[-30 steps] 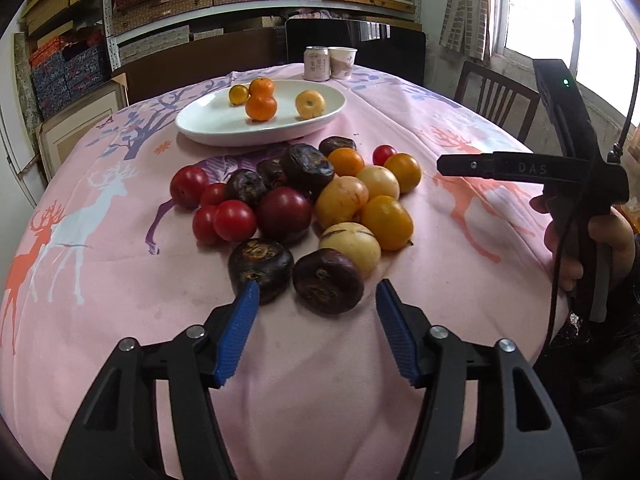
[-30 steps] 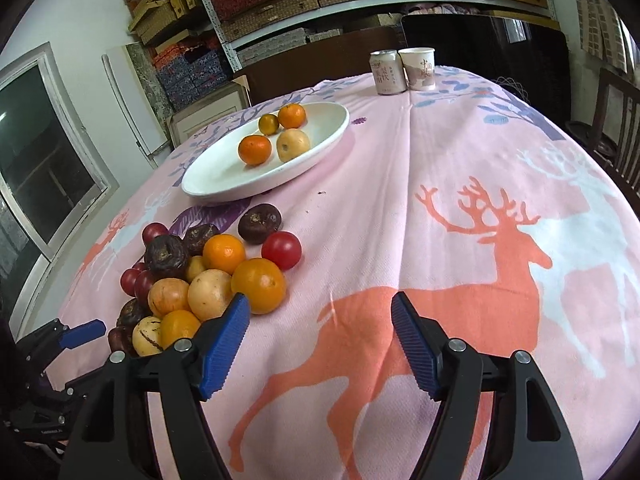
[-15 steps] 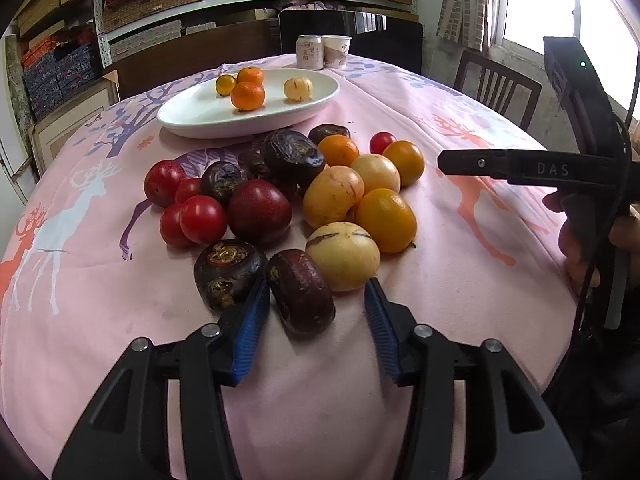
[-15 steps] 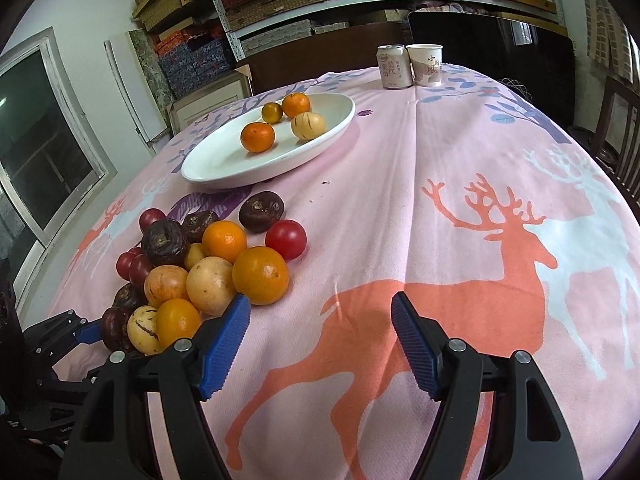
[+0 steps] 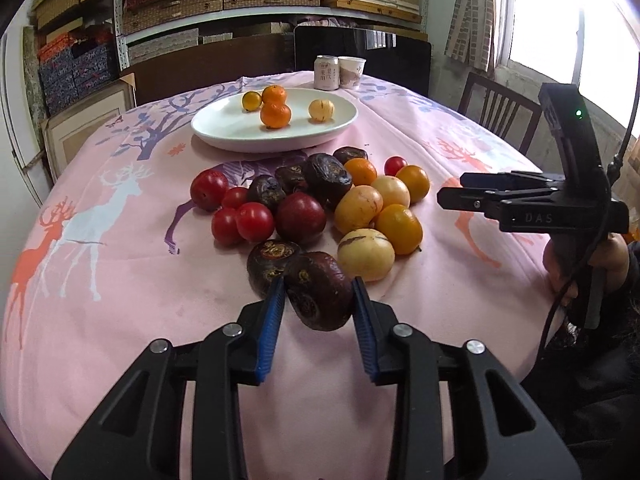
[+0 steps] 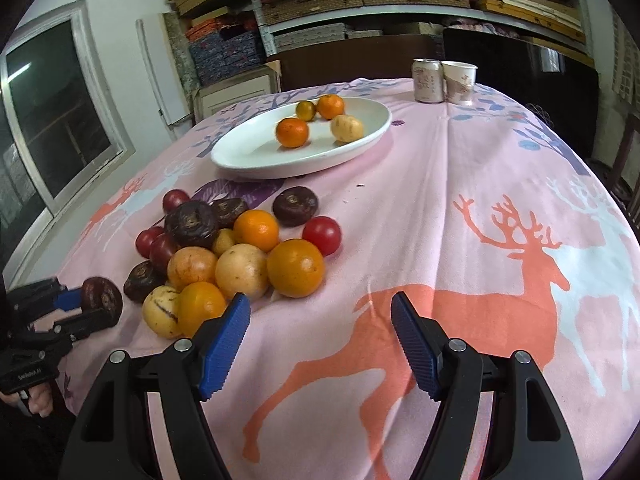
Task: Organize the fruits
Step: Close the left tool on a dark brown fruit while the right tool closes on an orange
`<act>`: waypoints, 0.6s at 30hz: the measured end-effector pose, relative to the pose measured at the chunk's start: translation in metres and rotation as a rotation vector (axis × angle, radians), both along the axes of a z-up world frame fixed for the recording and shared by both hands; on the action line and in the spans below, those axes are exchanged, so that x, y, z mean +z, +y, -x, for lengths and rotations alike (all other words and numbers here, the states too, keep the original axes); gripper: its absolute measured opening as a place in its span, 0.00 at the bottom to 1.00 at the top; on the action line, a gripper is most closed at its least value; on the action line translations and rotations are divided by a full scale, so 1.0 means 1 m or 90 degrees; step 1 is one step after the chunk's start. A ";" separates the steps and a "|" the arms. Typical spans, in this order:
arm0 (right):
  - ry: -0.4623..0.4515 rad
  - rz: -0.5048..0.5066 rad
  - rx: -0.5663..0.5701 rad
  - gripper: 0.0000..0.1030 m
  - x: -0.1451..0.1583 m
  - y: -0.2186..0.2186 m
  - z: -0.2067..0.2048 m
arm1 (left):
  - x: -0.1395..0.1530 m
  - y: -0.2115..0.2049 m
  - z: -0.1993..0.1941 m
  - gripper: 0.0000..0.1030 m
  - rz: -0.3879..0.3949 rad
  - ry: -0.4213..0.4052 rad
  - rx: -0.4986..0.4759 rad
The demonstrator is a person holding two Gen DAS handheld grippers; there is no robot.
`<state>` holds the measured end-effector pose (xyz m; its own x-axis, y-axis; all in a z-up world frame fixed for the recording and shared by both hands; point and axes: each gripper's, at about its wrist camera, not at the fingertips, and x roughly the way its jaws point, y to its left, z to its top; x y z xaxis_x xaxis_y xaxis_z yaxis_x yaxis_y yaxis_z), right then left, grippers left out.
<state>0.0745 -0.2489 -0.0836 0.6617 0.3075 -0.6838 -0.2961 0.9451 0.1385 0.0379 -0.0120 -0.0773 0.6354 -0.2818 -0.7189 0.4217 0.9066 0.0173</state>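
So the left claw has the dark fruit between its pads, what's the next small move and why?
Probably finish the squeeze, then lift straight up. The left claw is closing on the dark fruit, which touches another dark fruit and sits close to a yellow one; dragging sideways would likely nudge them.

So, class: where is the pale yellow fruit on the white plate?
In the left wrist view the pale yellow fruit sits right of centre on the white plate, apart from the three orange citrus fruits to its left.
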 end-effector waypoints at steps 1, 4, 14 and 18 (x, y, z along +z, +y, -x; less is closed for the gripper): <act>-0.001 0.010 0.021 0.71 0.000 0.007 0.003 | 0.001 0.000 0.000 0.32 -0.018 0.006 0.000; 0.002 0.030 0.085 0.71 -0.001 0.029 0.011 | -0.002 0.003 -0.001 0.32 -0.057 0.031 0.008; 0.029 0.079 0.115 0.53 -0.004 0.065 0.006 | -0.028 0.015 -0.014 0.54 0.004 0.086 0.026; 0.031 0.080 0.118 0.49 -0.005 0.071 -0.002 | -0.029 0.014 -0.013 0.58 0.011 0.083 0.022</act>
